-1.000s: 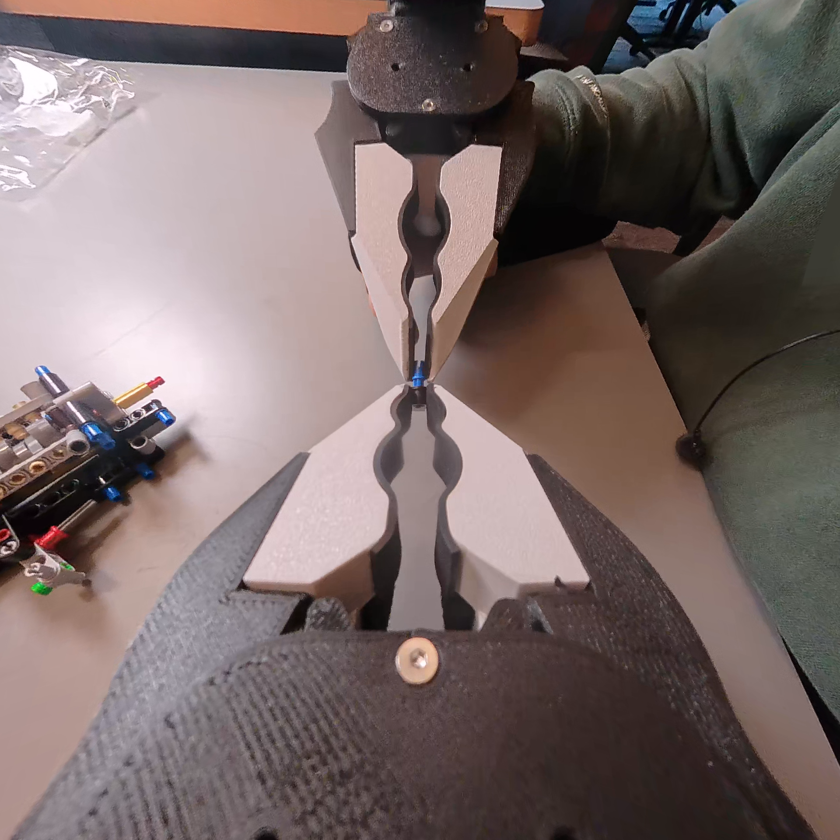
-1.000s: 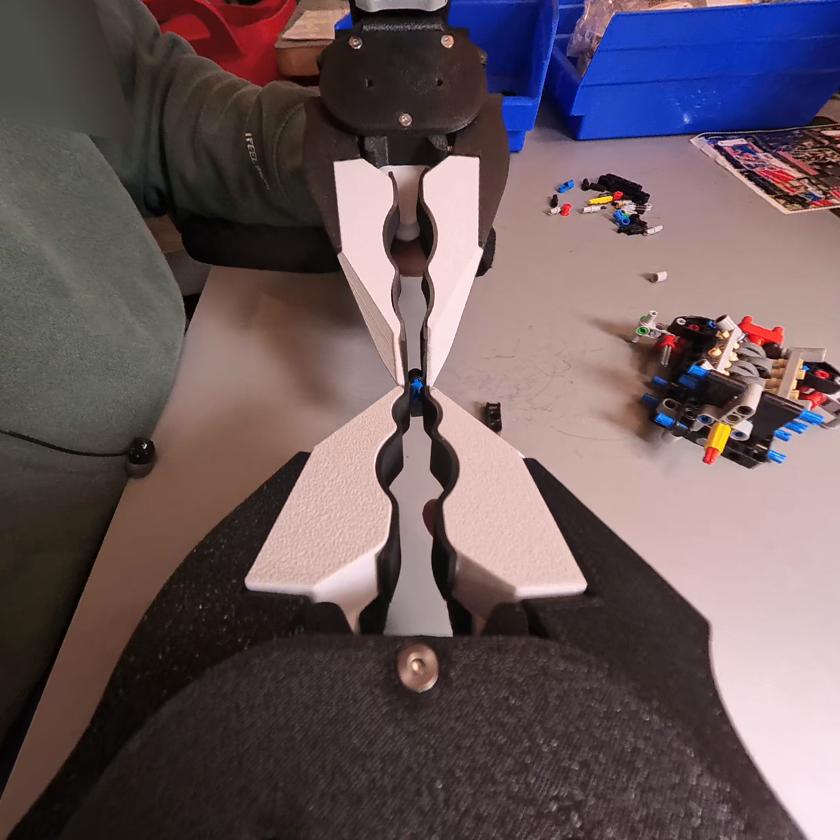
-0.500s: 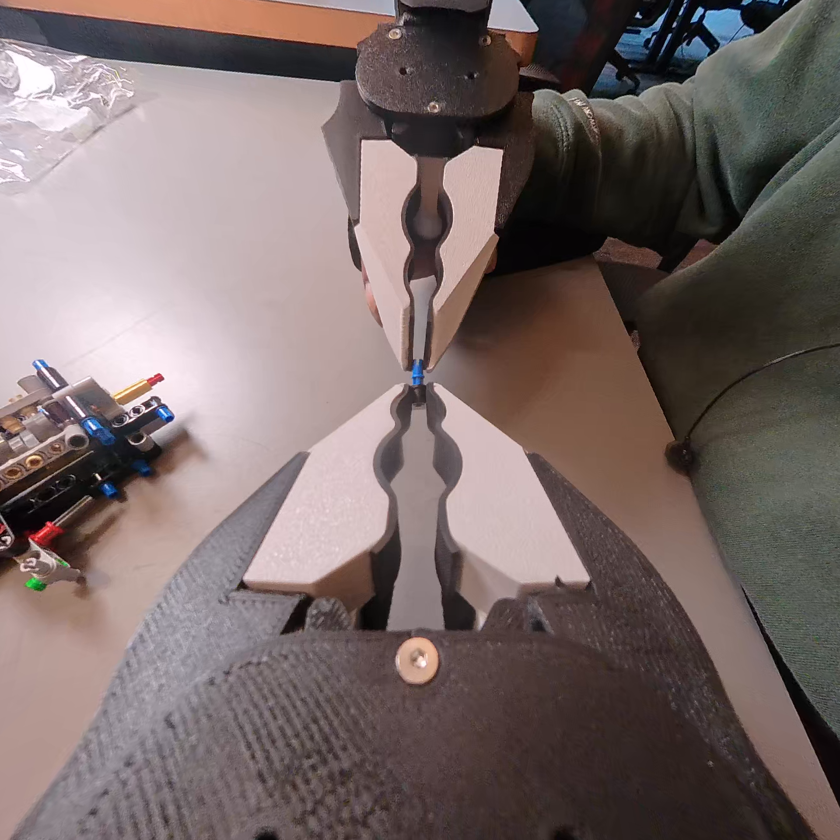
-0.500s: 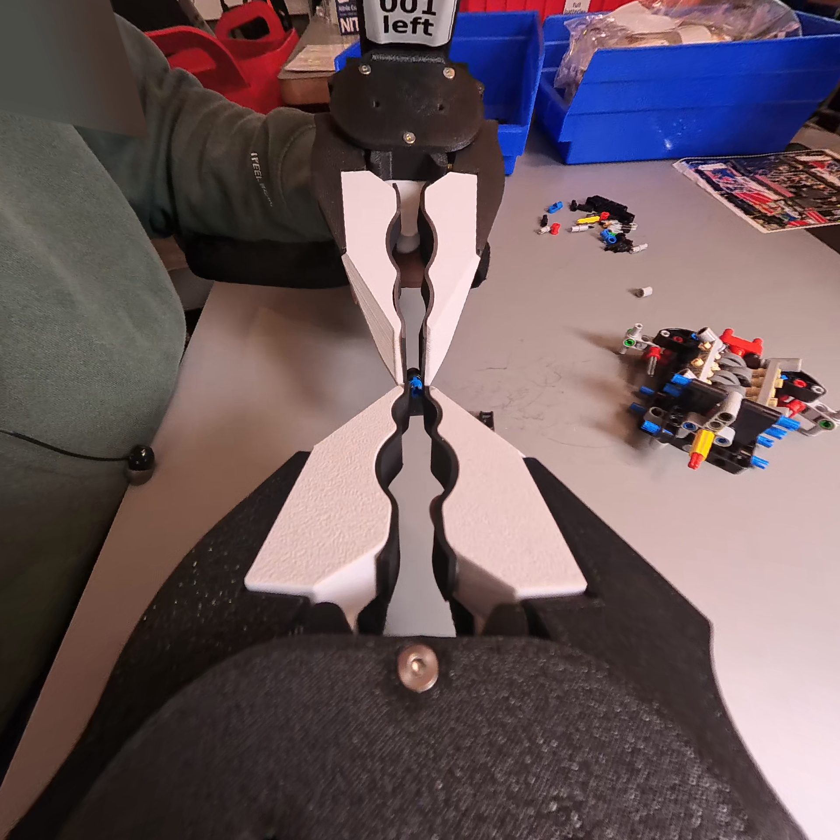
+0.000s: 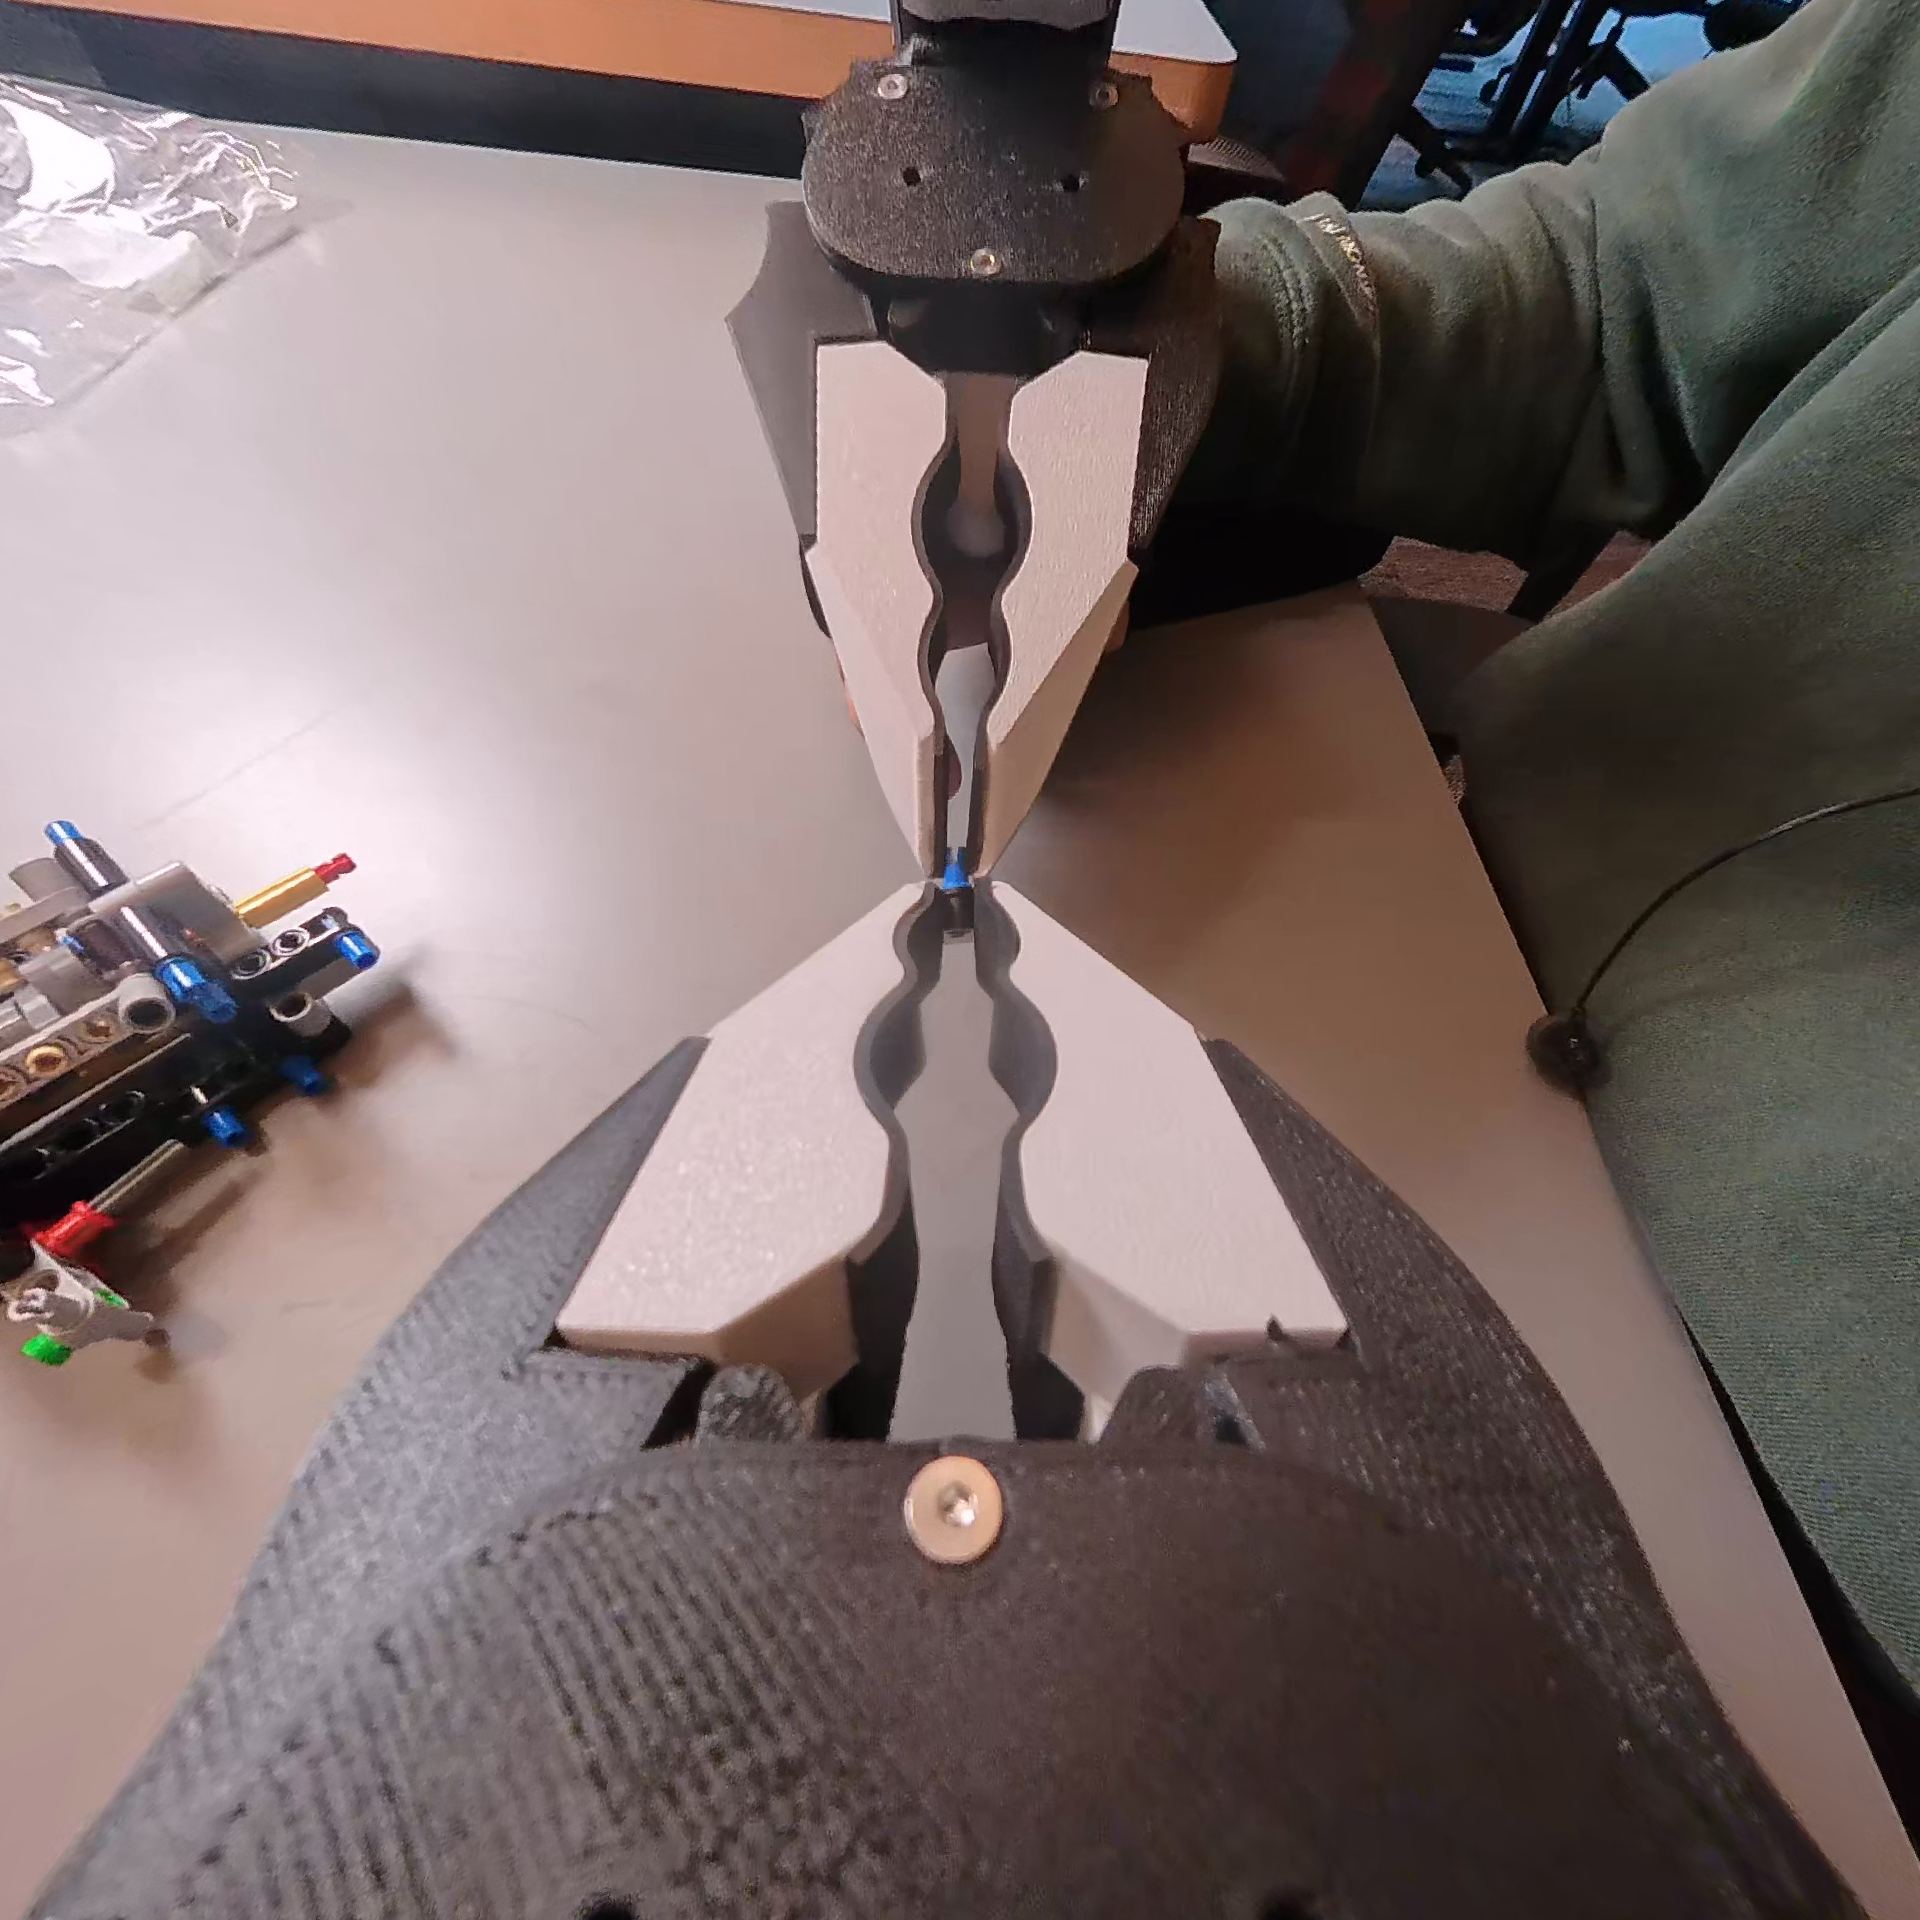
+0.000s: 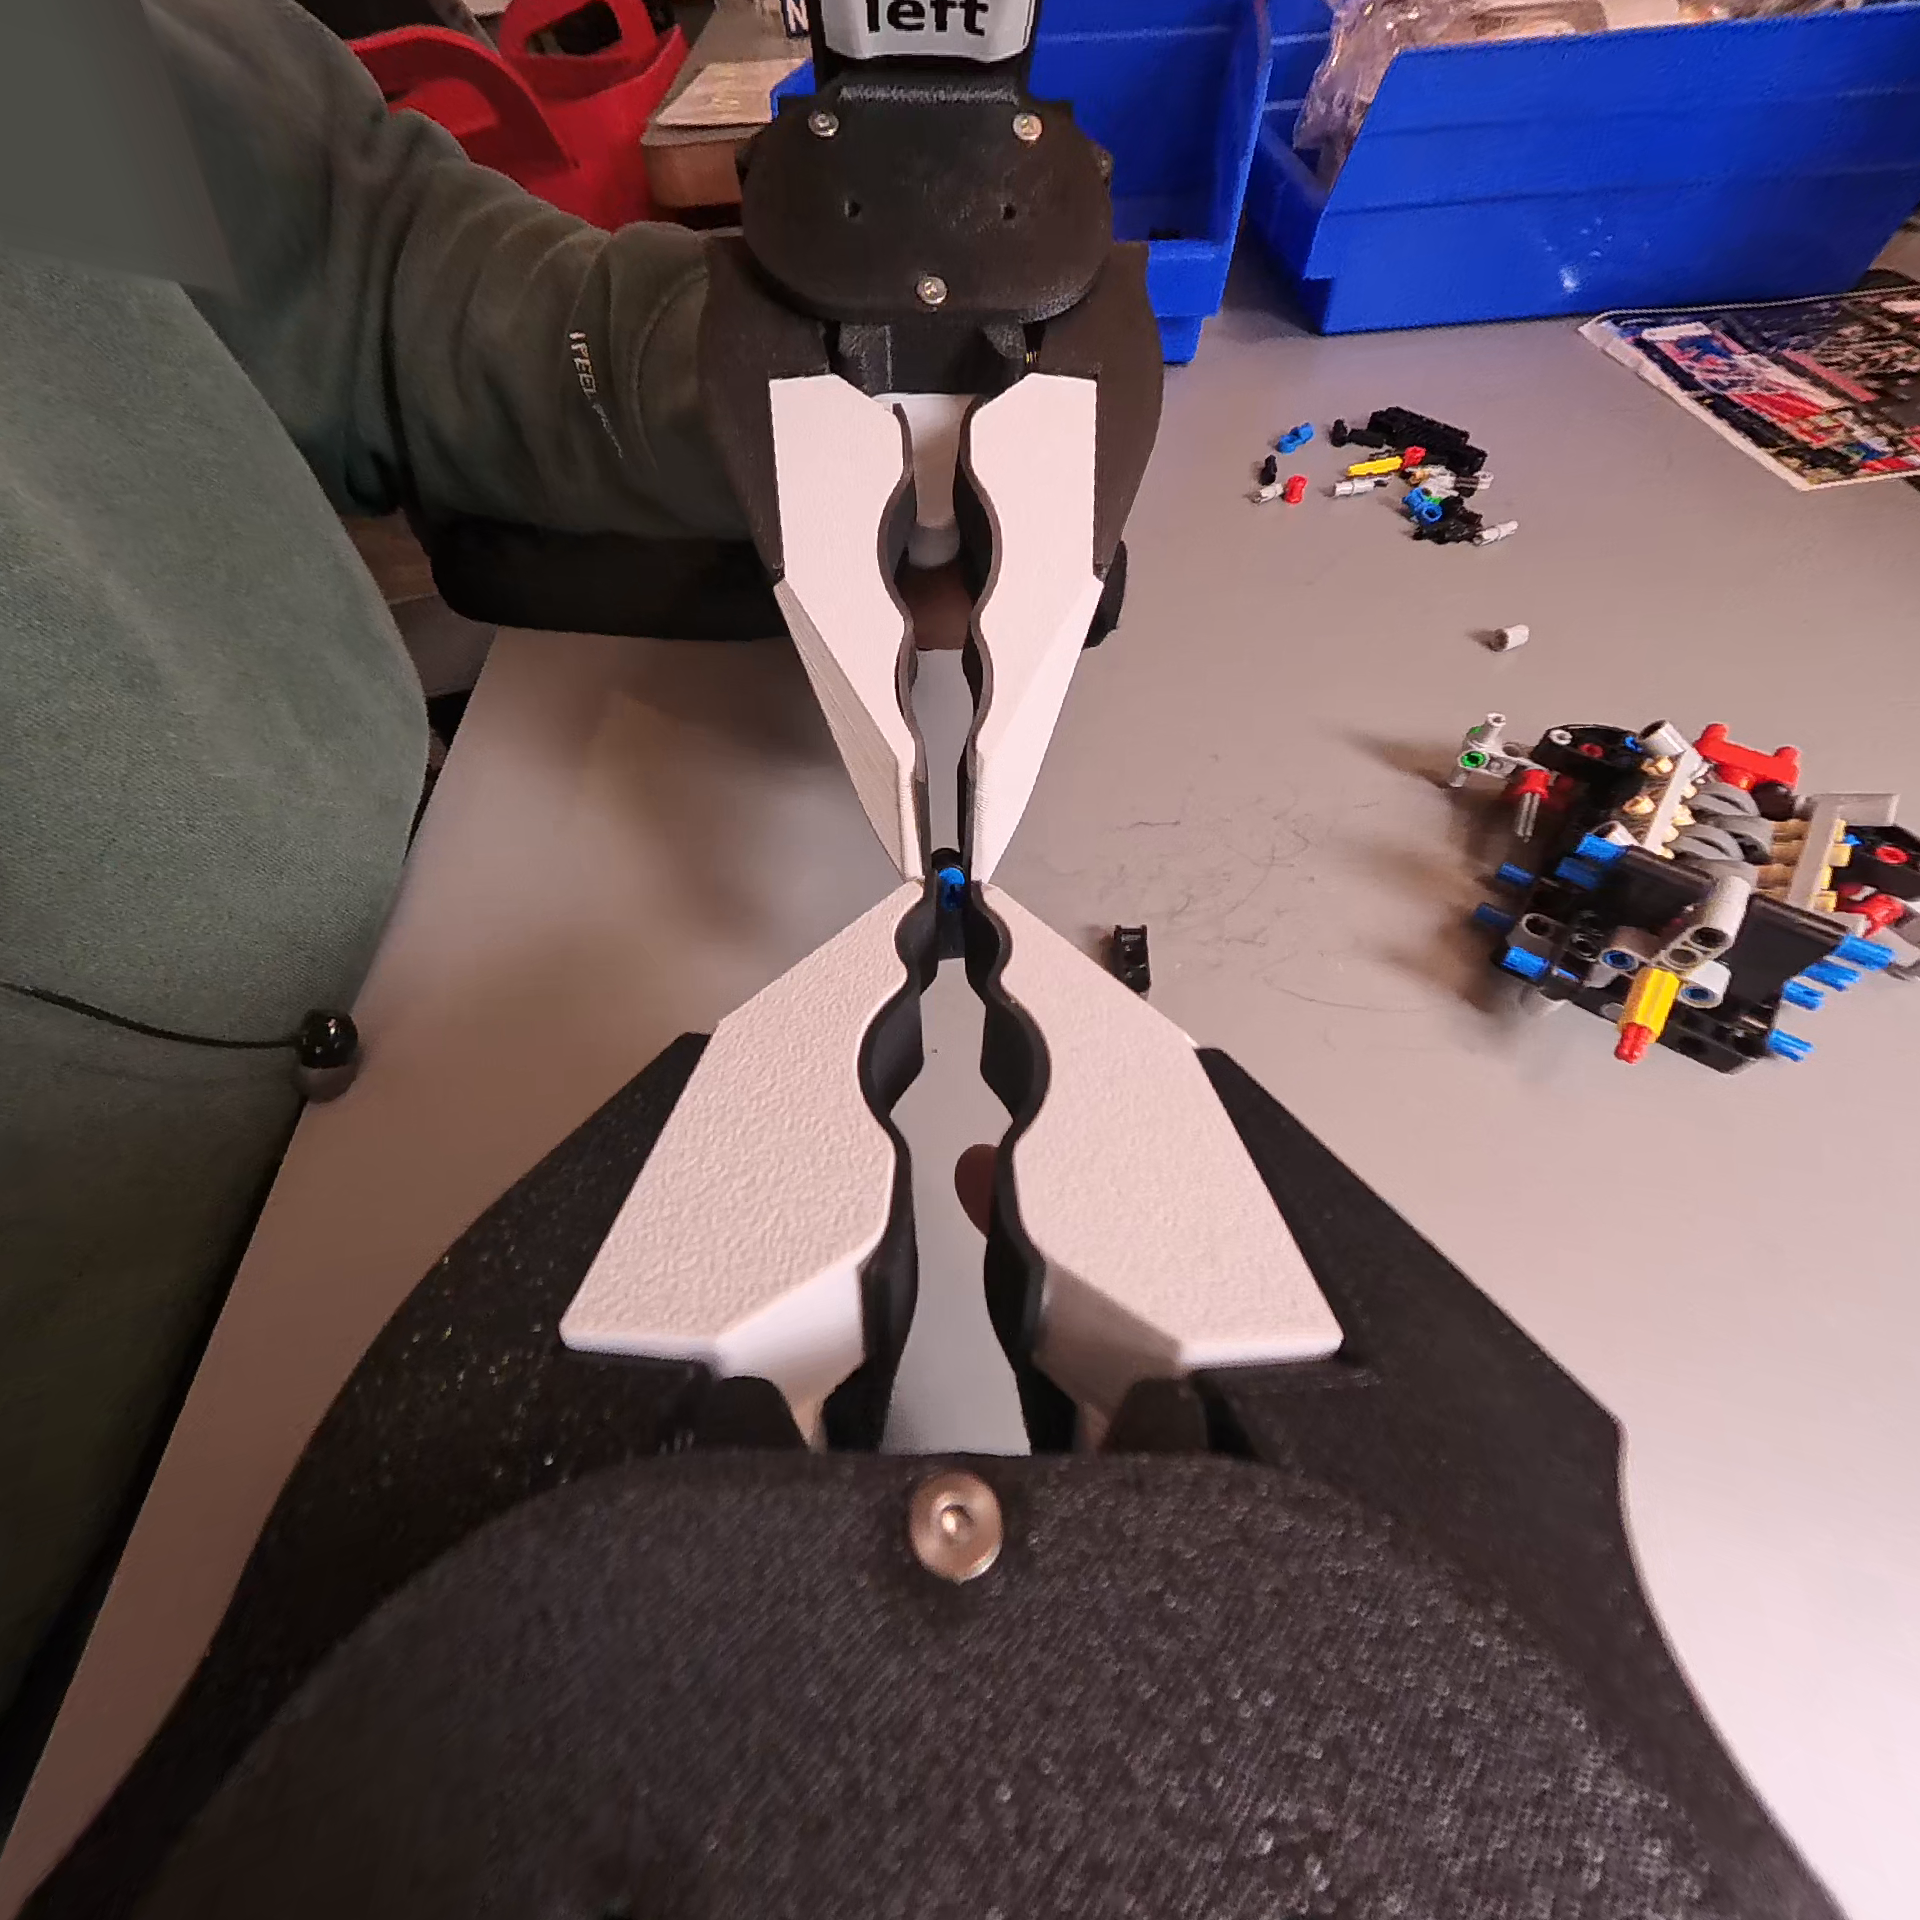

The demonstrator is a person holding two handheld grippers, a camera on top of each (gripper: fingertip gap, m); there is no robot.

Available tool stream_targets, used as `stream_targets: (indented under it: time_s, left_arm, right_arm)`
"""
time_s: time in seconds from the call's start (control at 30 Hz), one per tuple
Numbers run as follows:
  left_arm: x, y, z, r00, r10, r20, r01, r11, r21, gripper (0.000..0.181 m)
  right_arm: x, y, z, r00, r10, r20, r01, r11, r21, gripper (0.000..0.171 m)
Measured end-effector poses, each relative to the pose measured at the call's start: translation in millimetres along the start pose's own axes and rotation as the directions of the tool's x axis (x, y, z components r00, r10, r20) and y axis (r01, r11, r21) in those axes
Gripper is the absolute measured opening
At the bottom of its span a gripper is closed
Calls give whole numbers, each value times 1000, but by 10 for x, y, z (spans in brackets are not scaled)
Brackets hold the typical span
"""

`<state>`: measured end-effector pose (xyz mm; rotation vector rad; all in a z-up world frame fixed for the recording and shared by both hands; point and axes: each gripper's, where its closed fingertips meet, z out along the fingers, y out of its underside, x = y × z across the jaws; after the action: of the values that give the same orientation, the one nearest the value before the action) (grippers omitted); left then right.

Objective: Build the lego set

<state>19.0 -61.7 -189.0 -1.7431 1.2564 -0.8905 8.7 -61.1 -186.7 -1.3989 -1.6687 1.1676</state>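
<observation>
Blue pin [image 5: 954,869] joined to small black piece [image 5: 956,916], held above tabletop's near edge. Part-built model [image 6: 1704,894] (black, grey, blue pins) lies mid-tabletop; loose parts [image 6: 1392,480] toward far edge.

Matt grained white plastic fingers [image 5: 769,1143] in rough black printed housings are pinching a glossy blue plastic pin [image 5: 954,869] above a smooth matt grey table [image 5: 468,582], beside a glossy plastic lego assembly [image 6: 1704,894], crinkled clear film [image 5: 114,239] and a soft green cloth sleeve [image 5: 1455,353].

We see even, bright light; soft shadows on the table [image 5: 520,520]; fisheye bending at edges; the model [image 6: 1714,914] slightly blurred.
</observation>
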Motion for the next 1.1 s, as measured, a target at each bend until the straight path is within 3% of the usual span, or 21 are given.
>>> stream_targets:
  time_s: [0.23,0.43,0.7,0.83,1.1]
  left_arm:
    - [-6,51,10,1000,-5,-16,5,1000,-17,4]
    - [-45,-42,-58,999,-29,-16,30,998,49,4]
    - [-80,-192,-178,996,-83,-35,88,984,153,4]
    - [-33,-198,-148,995,-85,-55,93,984,155,4]
    - [-99,-330,-219,987,-147,-71,161,949,272,6]
  right_arm:
    - [6,37,29,1000,13,3,-12,1000,-11,3]
    - [51,-84,-9,1000,16,-22,-14,998,67,4]
    - [51,-45,8,1000,11,-21,-10,999,50,21]
    - [22,-27,58,1000,-10,-25,11,999,34,7]
    - [72,-170,-27,999,30,-30,-27,993,117,6]
